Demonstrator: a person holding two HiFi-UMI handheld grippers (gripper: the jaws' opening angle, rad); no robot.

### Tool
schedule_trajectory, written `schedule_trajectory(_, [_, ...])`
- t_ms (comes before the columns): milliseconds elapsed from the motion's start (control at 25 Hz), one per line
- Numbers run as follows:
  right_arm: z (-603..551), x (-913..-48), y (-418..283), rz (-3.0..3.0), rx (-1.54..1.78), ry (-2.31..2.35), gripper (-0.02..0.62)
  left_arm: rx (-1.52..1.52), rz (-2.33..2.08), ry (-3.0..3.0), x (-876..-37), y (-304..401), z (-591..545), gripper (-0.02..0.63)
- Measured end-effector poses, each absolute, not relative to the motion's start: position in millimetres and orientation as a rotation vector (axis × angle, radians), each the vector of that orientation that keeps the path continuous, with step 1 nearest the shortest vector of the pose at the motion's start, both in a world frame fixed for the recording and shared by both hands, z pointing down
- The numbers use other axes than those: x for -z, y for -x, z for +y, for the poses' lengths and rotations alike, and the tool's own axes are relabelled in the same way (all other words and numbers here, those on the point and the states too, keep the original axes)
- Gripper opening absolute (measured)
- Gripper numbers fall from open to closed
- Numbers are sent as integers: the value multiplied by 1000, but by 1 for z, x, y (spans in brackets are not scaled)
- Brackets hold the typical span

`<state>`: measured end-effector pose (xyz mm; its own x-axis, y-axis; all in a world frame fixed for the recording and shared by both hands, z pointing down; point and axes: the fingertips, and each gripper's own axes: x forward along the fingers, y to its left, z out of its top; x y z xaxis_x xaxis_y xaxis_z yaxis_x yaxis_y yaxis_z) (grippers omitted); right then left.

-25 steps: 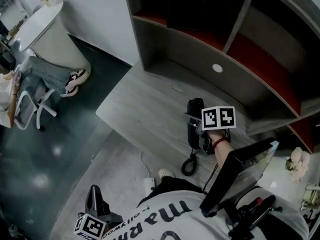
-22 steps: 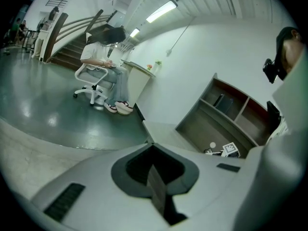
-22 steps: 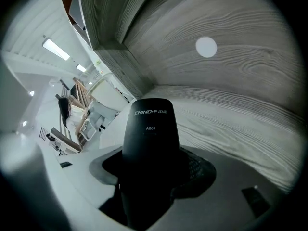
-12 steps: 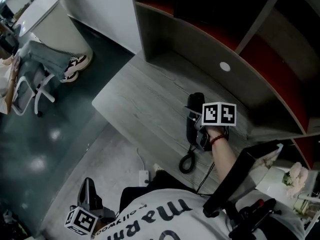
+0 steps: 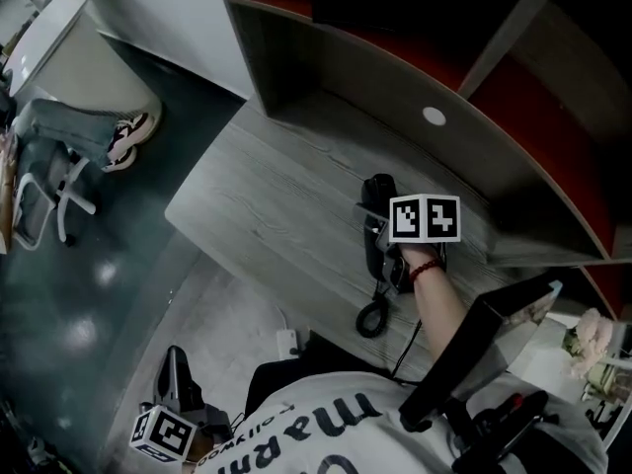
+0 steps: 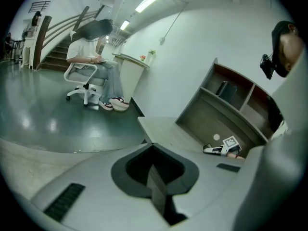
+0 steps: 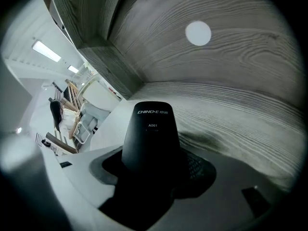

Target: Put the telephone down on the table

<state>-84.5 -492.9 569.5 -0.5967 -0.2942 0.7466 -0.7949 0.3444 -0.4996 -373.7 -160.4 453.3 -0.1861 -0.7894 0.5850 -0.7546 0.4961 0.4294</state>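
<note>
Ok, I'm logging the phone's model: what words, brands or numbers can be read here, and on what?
"CHINO-E", then two characters too small to read: on the telephone handset.
"A061": just below, same handset.
Shirt lettering: upside down, cut off, not readable.
Marker cubes: patterns only, no words.

Black telephone (image 5: 377, 194), grey wood-grain table (image 5: 267, 215), red-lined shelves (image 5: 533, 117), black-and-white square markers on the cube (image 5: 425, 218).
</note>
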Motion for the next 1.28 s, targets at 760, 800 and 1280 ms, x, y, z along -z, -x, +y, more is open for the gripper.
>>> schedule_trajectory(760, [-493,-576,87,-1966,-871,-835,282,111,-1906,-1314,-467,366,-181,9])
schedule_trajectory(800, [-492,-577,88,-1956,-858,-821,282,111,-1903,-1319,-467,365,-181,9])
schedule_trajectory(1280, [-479,-586,91,-1870,-646,-681,282,140,-1911,-1333,-467,368,-174,9])
